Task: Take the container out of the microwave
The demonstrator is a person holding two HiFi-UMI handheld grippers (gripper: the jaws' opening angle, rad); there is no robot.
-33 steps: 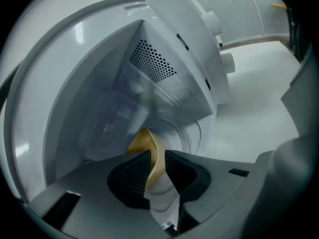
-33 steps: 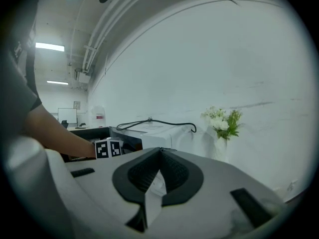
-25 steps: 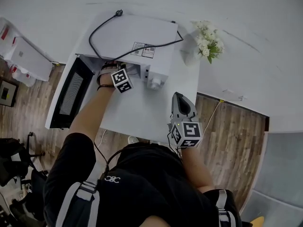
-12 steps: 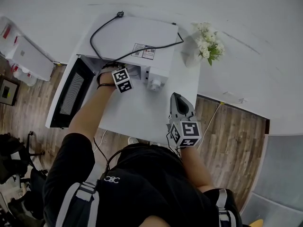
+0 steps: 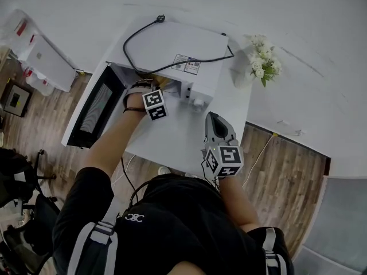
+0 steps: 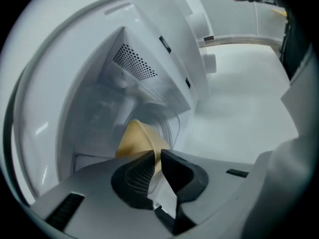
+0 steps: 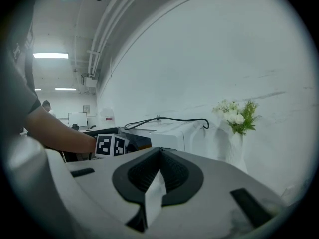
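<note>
Within microwave (image 5: 178, 47) cavity: tan container (image 6: 138, 139), edge pinched by left gripper (image 6: 156, 157); contents not discernible. Right gripper (image 7: 159, 152) pressed together, empty, well apart. Door (image 5: 94, 109) swung wide; flowers (image 5: 262, 59) beside.

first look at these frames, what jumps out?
A white box microwave sits on the white table, its door swung open and a black cable looped over its top. The left gripper reaches into the cavity, jaws pinched on the edge of a tan container. The right gripper hangs shut and empty by the table's front edge, white flowers in a vase beyond it.
</note>
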